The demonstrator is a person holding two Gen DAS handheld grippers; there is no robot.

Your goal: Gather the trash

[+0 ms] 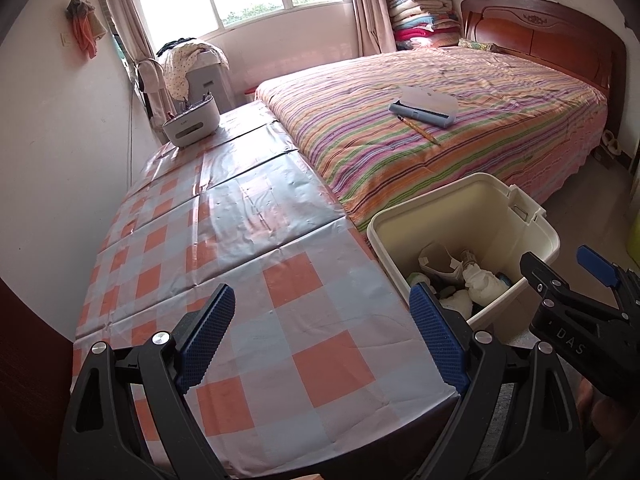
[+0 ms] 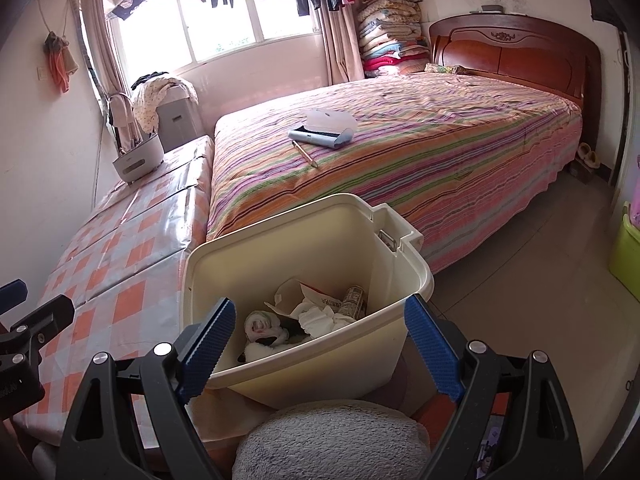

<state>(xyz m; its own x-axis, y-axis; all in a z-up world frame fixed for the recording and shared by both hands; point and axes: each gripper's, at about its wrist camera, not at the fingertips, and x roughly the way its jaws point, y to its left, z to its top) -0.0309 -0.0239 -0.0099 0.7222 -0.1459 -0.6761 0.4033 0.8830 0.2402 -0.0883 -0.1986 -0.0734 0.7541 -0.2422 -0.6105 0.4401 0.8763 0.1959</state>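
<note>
A cream plastic trash bin stands on the floor between the checkered table and the bed; it also shows in the left wrist view. Inside lie crumpled white tissues, a torn paper carton, a small can and a wadded plastic bag. My right gripper is open and empty, held just above the bin's near rim. My left gripper is open and empty over the table's near end, left of the bin. The right gripper also appears in the left wrist view.
The table has an orange and blue checkered cloth; a white holder with pens stands at its far end. A striped bed carries a blue case and a pen. A grey cushion lies below the bin. A green box stands at right.
</note>
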